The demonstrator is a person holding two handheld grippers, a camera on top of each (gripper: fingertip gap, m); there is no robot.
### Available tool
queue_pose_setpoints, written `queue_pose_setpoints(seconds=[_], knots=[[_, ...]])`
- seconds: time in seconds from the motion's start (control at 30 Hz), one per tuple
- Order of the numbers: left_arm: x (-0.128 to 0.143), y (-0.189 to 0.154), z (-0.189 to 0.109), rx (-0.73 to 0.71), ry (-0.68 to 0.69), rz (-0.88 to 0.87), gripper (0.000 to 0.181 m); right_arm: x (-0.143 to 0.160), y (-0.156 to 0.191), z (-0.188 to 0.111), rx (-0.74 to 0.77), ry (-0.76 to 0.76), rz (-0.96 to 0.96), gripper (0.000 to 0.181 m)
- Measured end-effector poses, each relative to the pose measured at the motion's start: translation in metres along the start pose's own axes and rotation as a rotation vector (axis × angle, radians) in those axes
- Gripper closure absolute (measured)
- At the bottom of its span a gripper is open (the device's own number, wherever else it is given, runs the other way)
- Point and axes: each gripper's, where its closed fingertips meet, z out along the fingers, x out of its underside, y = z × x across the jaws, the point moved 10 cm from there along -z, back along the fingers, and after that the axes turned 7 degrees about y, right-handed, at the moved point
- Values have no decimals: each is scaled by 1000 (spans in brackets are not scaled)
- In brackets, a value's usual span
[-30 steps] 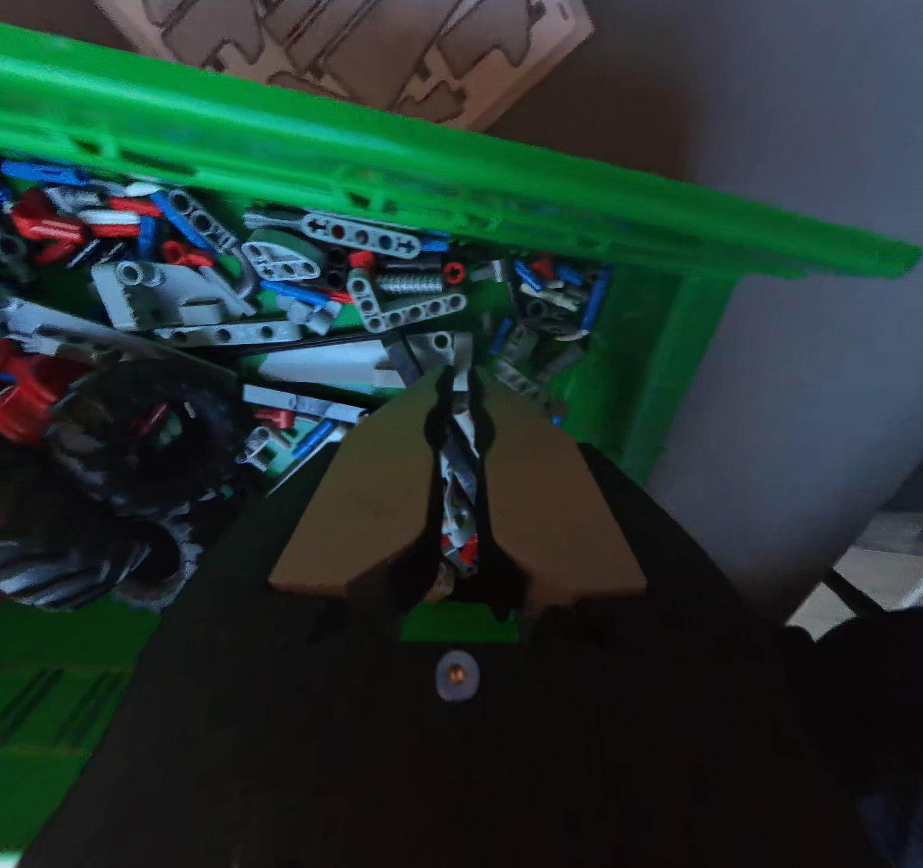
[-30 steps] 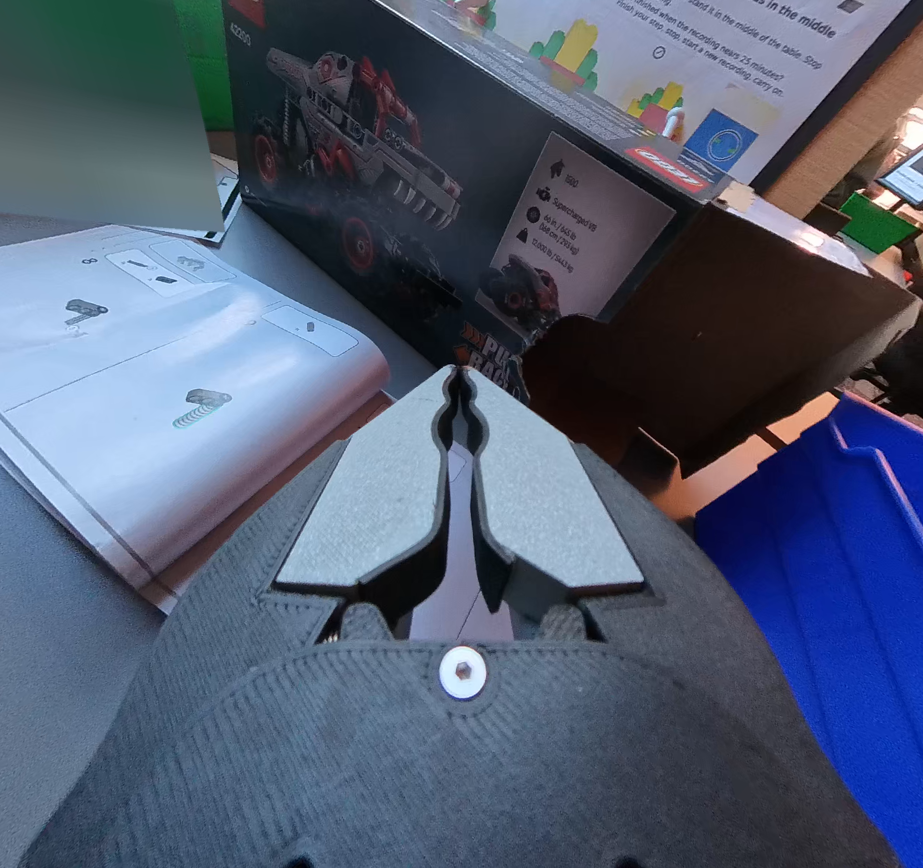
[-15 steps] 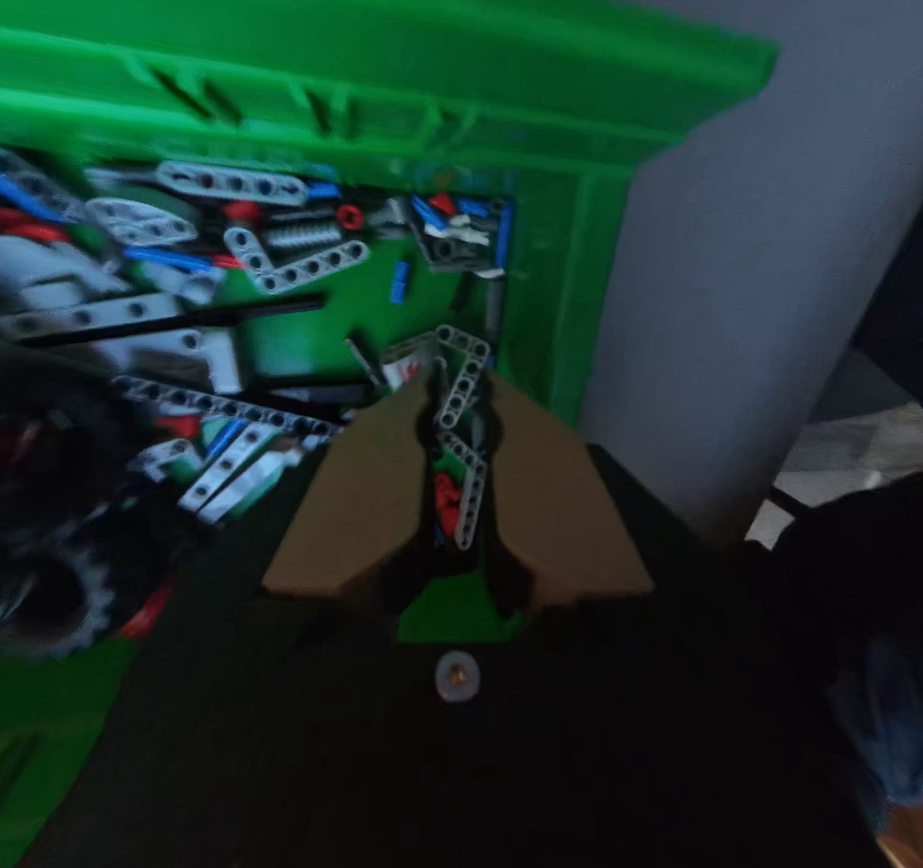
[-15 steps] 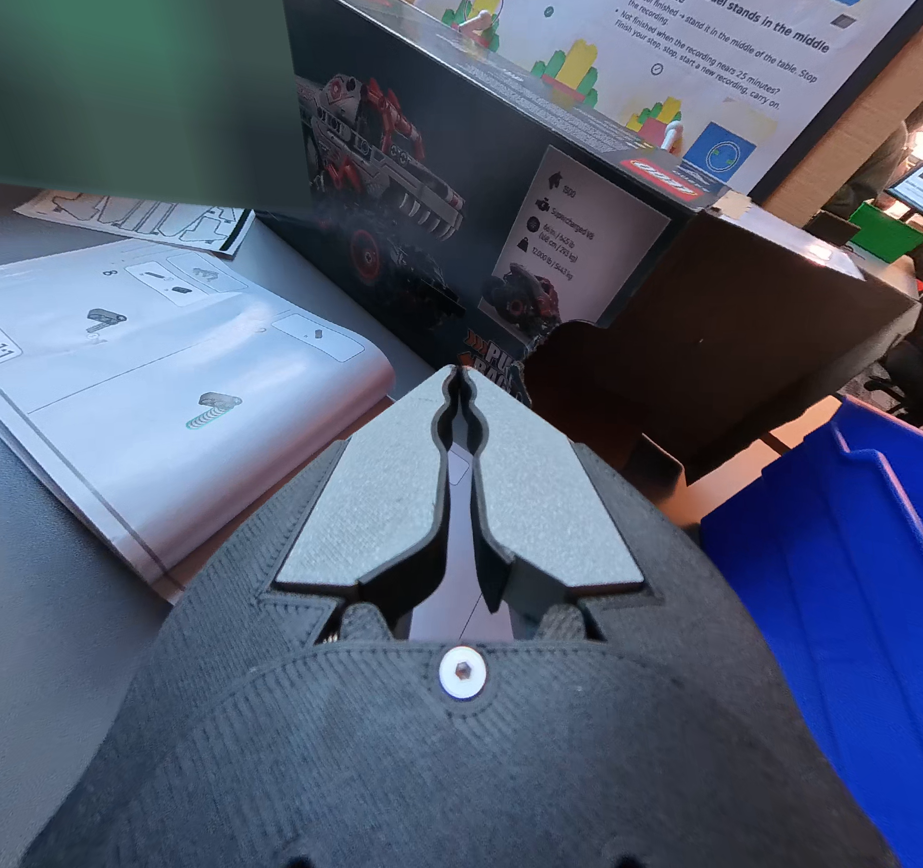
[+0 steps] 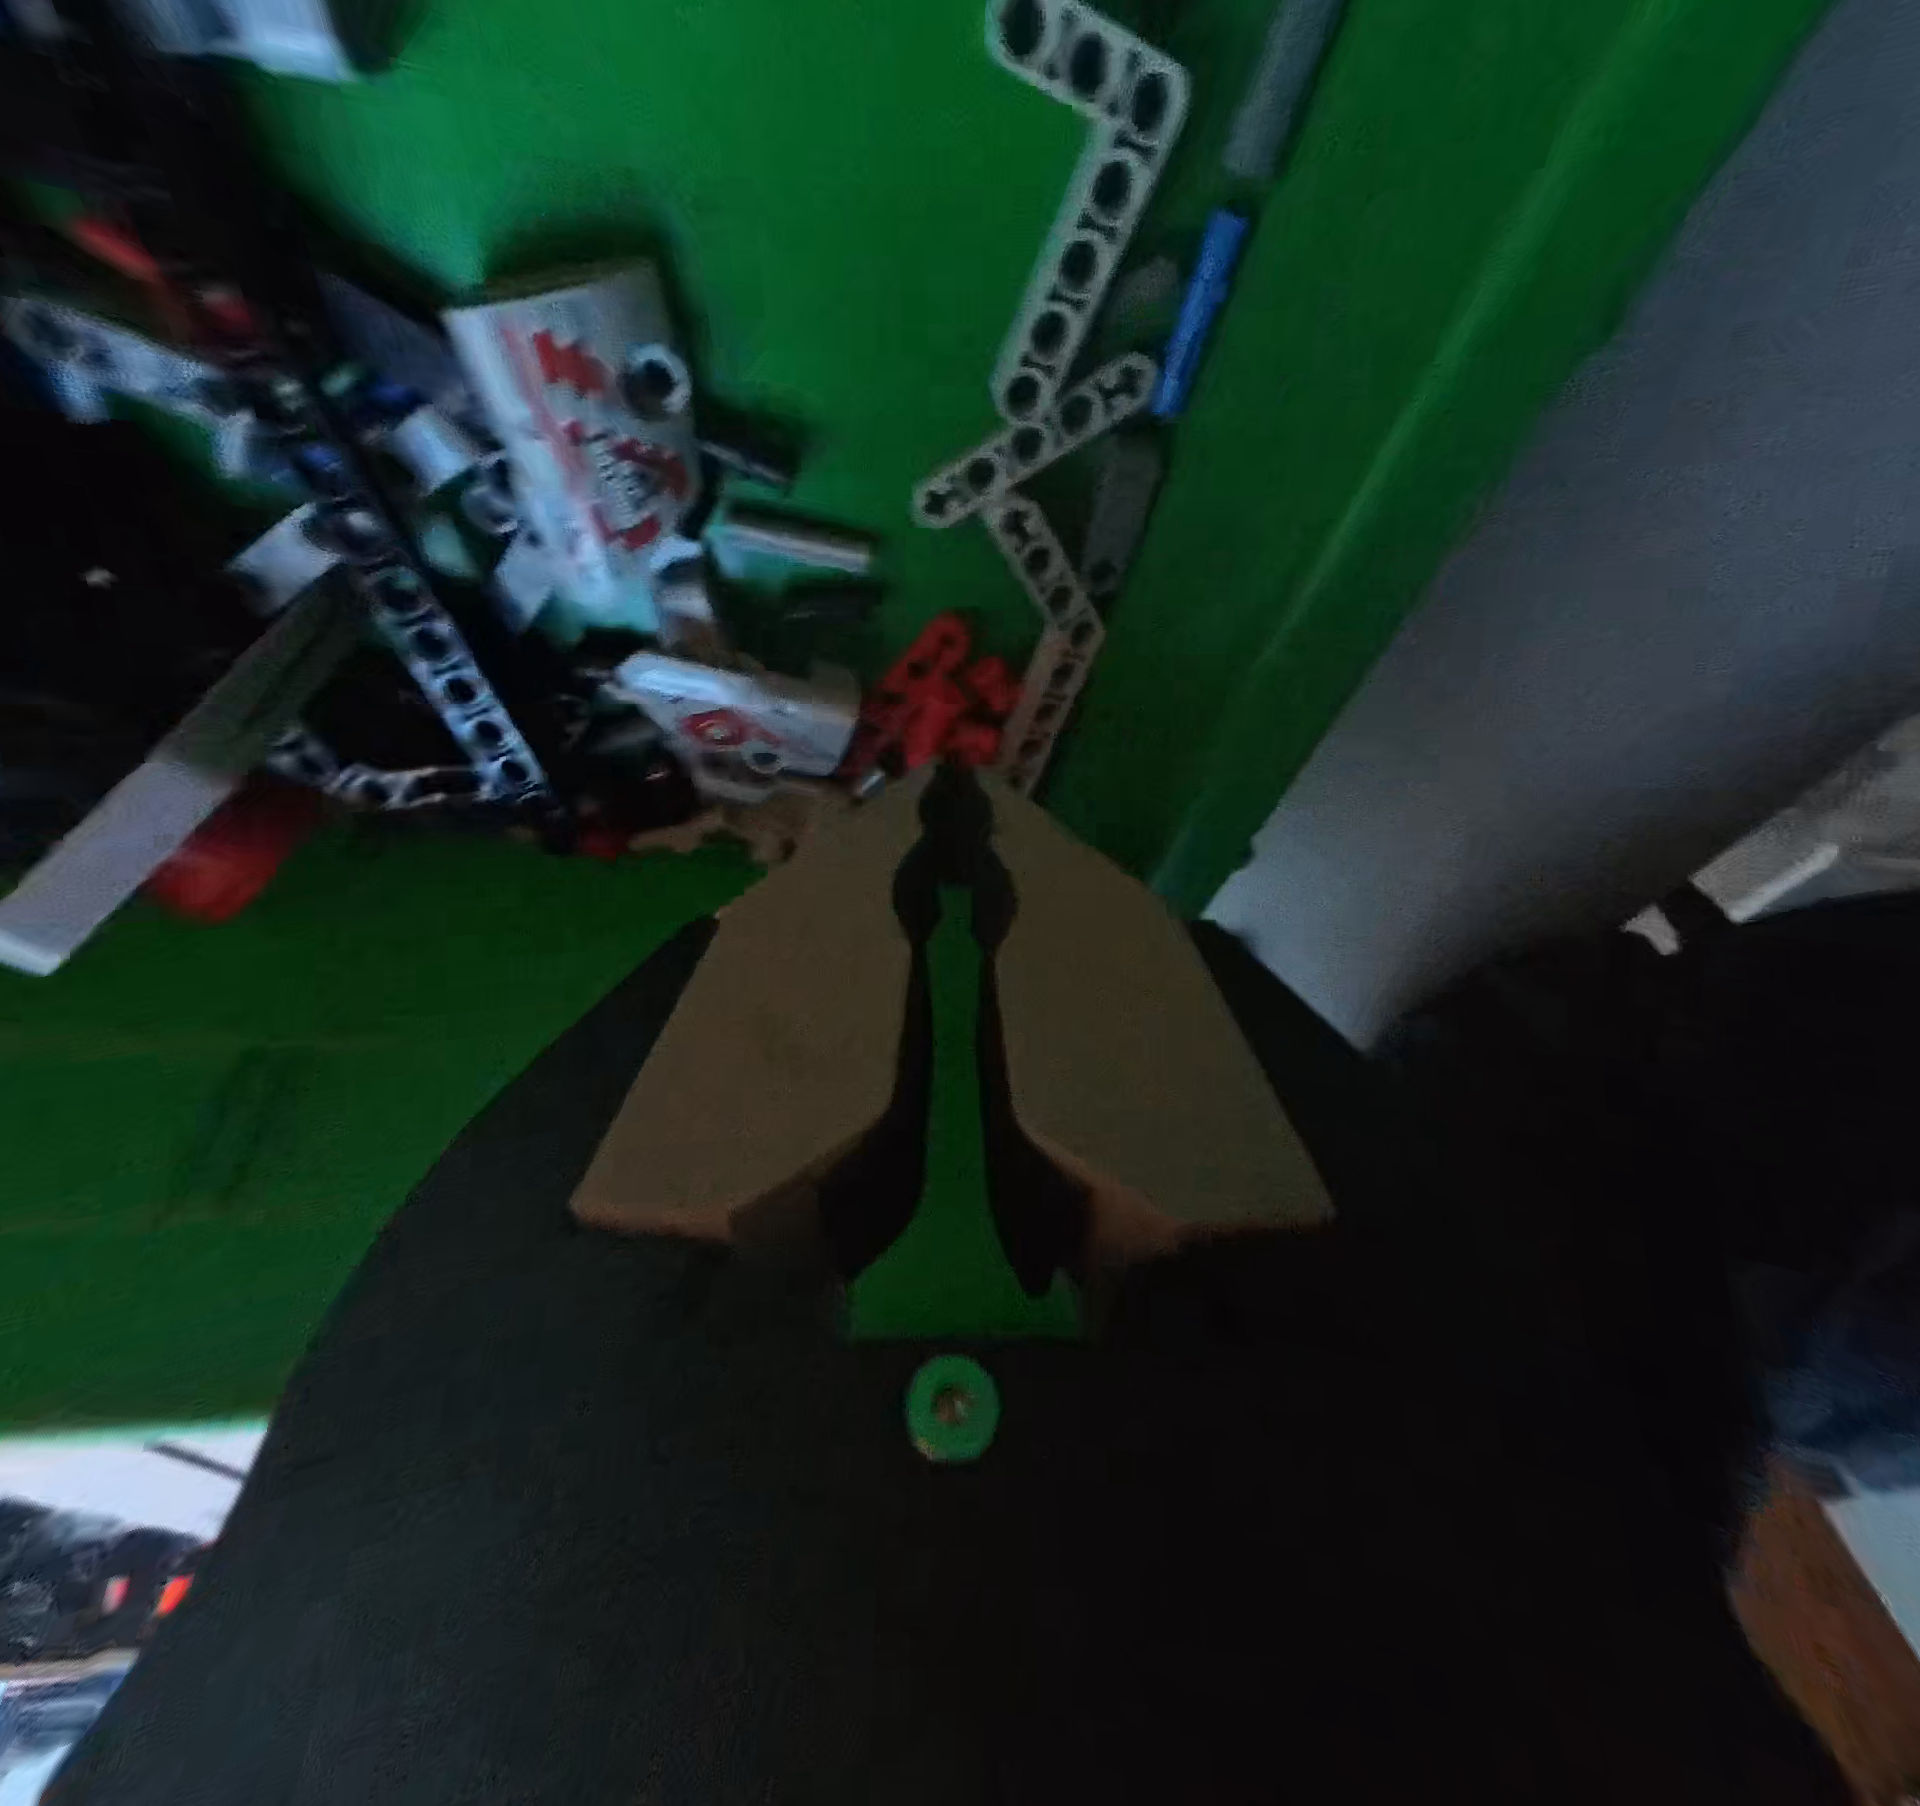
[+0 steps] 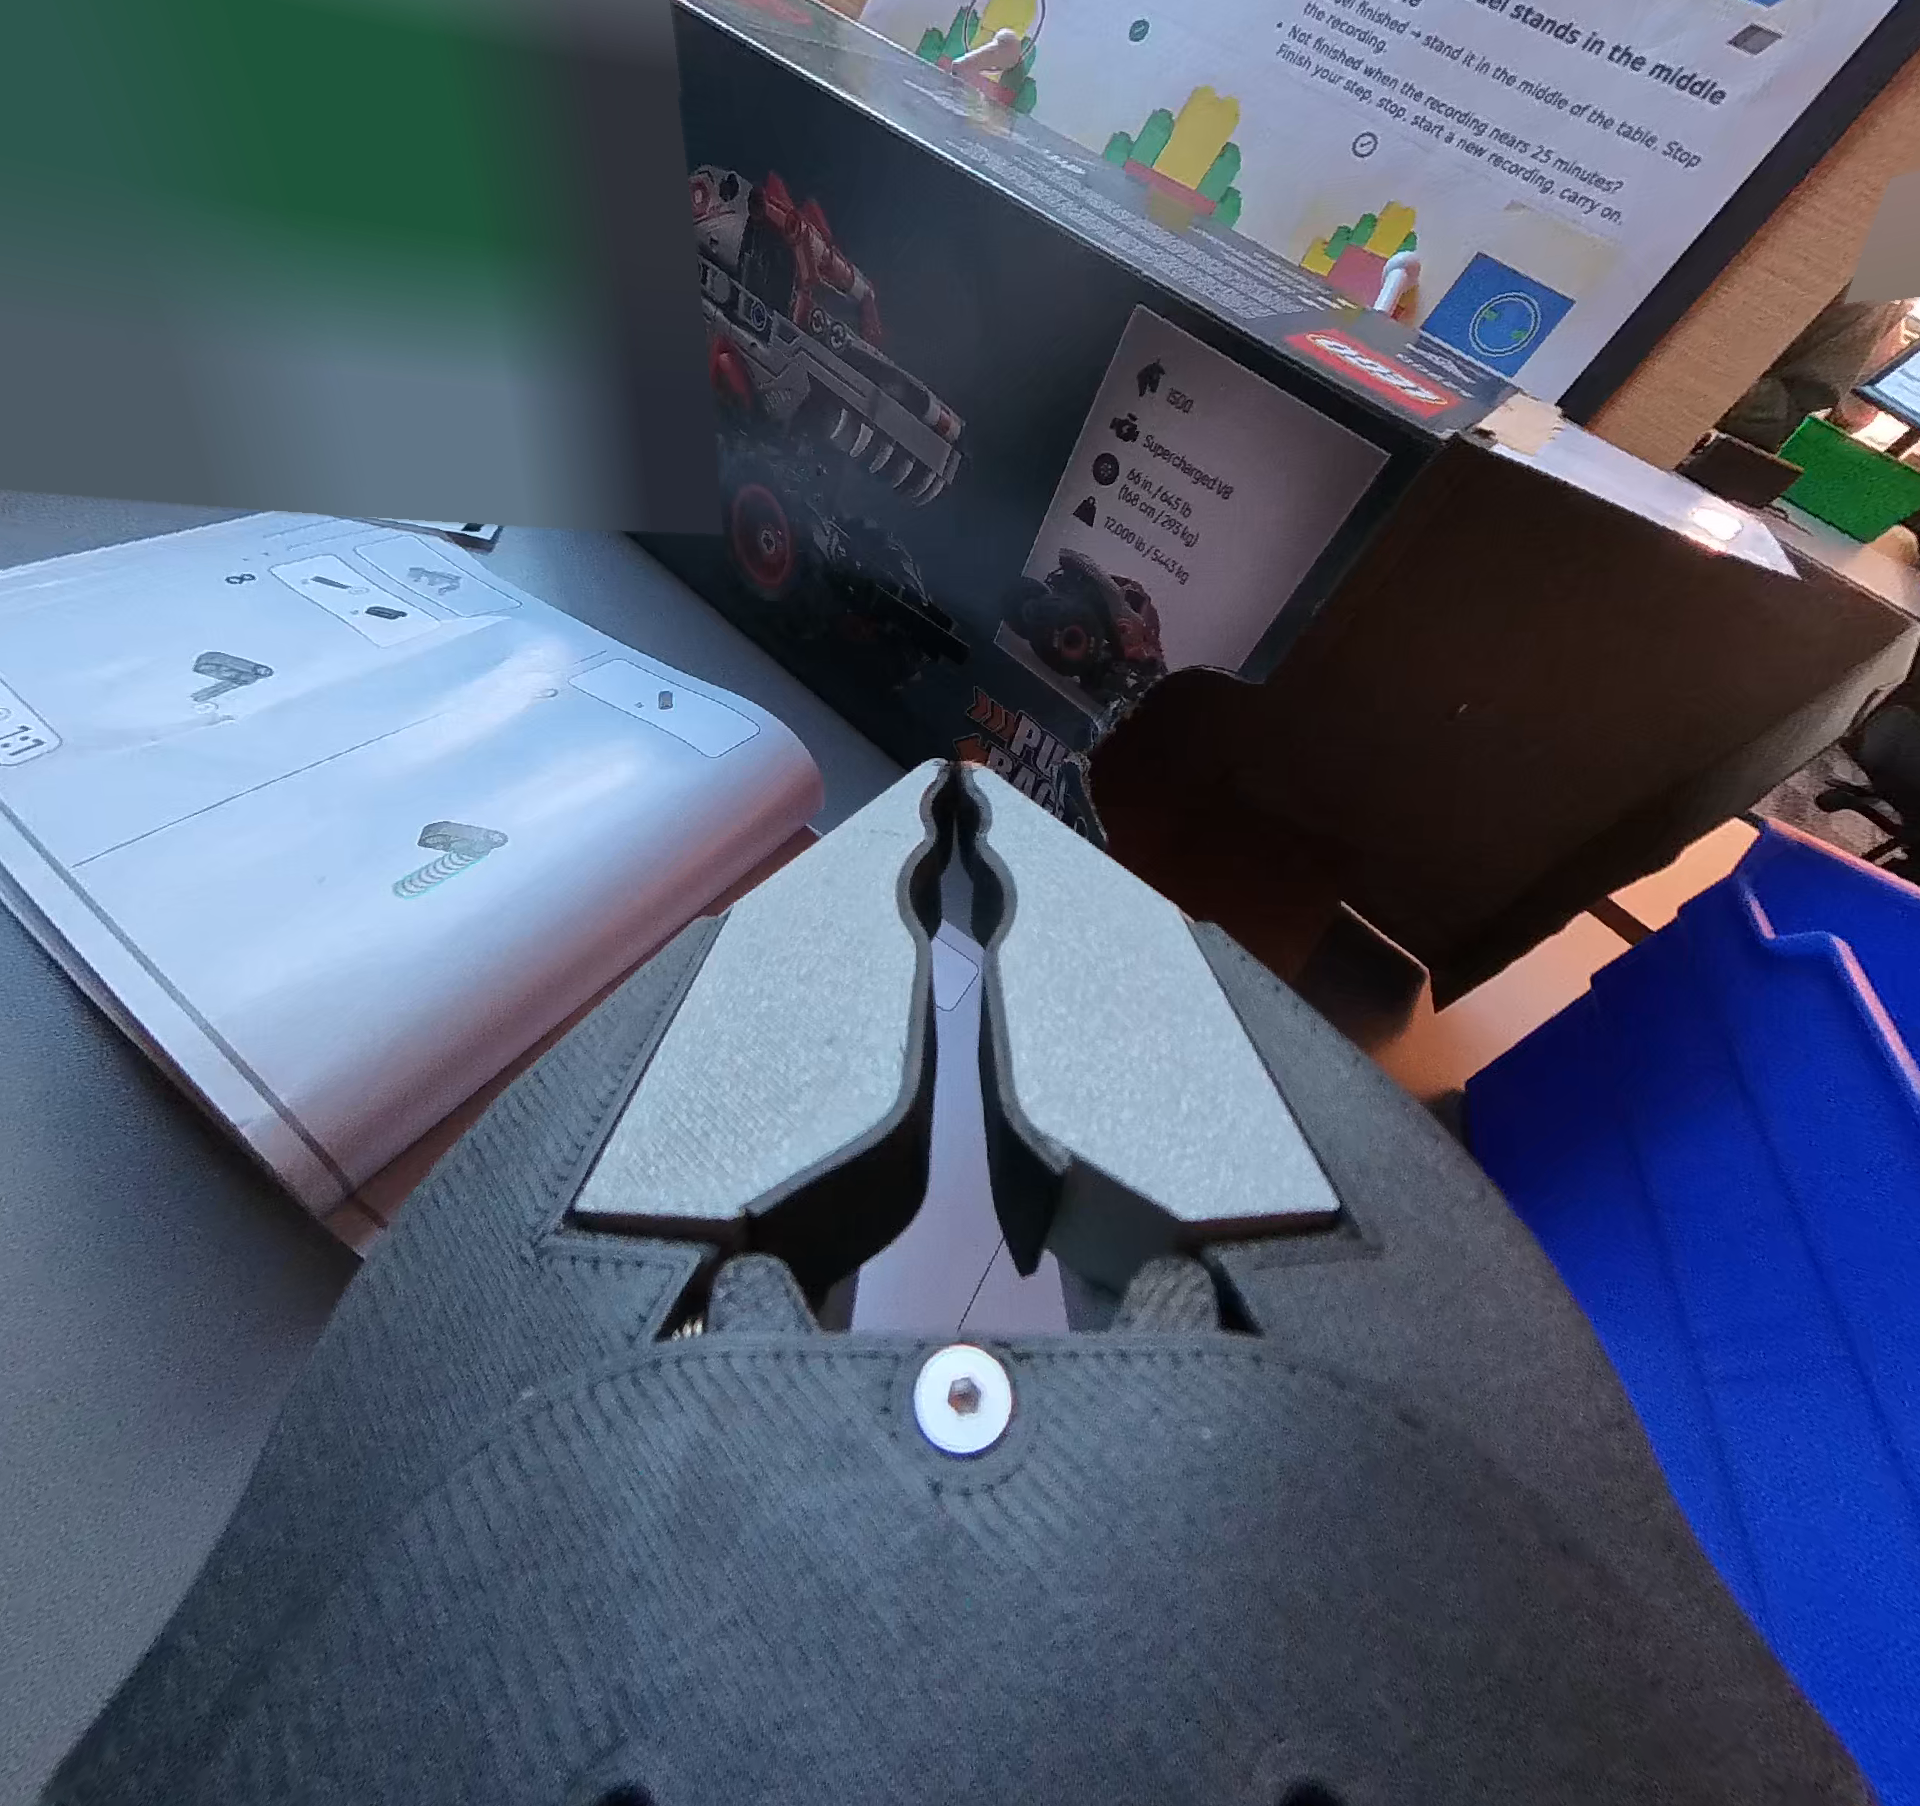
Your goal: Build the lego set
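Observation:
My left gripper is shut and empty, low inside the green bin. Its tips sit just below a small red connector piece. A long grey angled beam lies along the bin's right wall, crossing a shorter grey beam. A pile of grey printed panels and a black beam lies to the left. My right gripper is shut and empty, held above the open instruction booklet and pointing at the set's black box.
The bin's right wall borders the grey table. A blue bin stands at the right gripper's right. A brown cardboard flap and a white poster stand behind the box. The gap from one gripper's tips to the other's is roughly 50 cm. The brown cardboard flap is about 11 cm from my right fingertips.
My left gripper has dropped deep into the green bin and moved right, closing in on the red piece and grey beams. My right gripper has shifted only slightly.

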Motion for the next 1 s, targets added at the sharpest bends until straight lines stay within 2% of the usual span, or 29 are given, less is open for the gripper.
queue_pose_setpoints(seconds=[0.03, 0.07, 0.1, 0.3, 0.37, 0.47, 0.57, 0.63, 0.67, 0.7, 0.73, 0.77, 0.8, 0.93, 1.0], knots=[[-4, -4, 6, 17, 32, 44, 181, 0, 0, 0, 0, 0, -1, 181], [-9, -2, 10, -54, 72, 85, 181, 0, 0, 0, 1, 0, -2, 181], [-13, -5, 10, -40, 101, 134, 181, 0, 0, 0, 1, 1, -4, 181], [-41, -11, -4, -17, -231, 322, 181, 0, 0, 0, 1, 1, 4, 181], [-48, -3, -8, 18, -247, 255, 181, 0, -1, 0, 1, -3, 7, 181], [-46, 18, -13, -36, -290, 98, 181, 0, 0, -1, 1, -9, 1, 181], [-48, 26, -29, 123, -475, 2, 181, 0, 0, 0, -1, -6, 0, 181], [-48, 22, -32, 276, -533, 4, 158, 0, 0, 0, -2, -5, 2, 181], [-48, 18, -30, 338, -520, 22, 144, 0, 0, 0, -2, -5, 4, 181], [-49, 14, -26, 358, -487, 34, 134, 0, 0, 0, -2, -5, 6, 181], [-51, 12, -21, 334, -453, 36, 132, 0, 0, 0, -2, -5, 6, 181], [-54, 11, -16, 303, -420, 37, 135, 0, 0, 0, -1, -4, 6, 181], [-58, 9, -14, 286, -397, 44, 150, 0, 0, 0, 0, -3, 5, 181], [-68, 11, -14, 254, -370, 13, 173, 0, 0, 0, 0, 0, 2, 181], [-70, 14, -17, 184, -367, -4, 173, 0, 0, 0, -1, 0, 4, 181]])
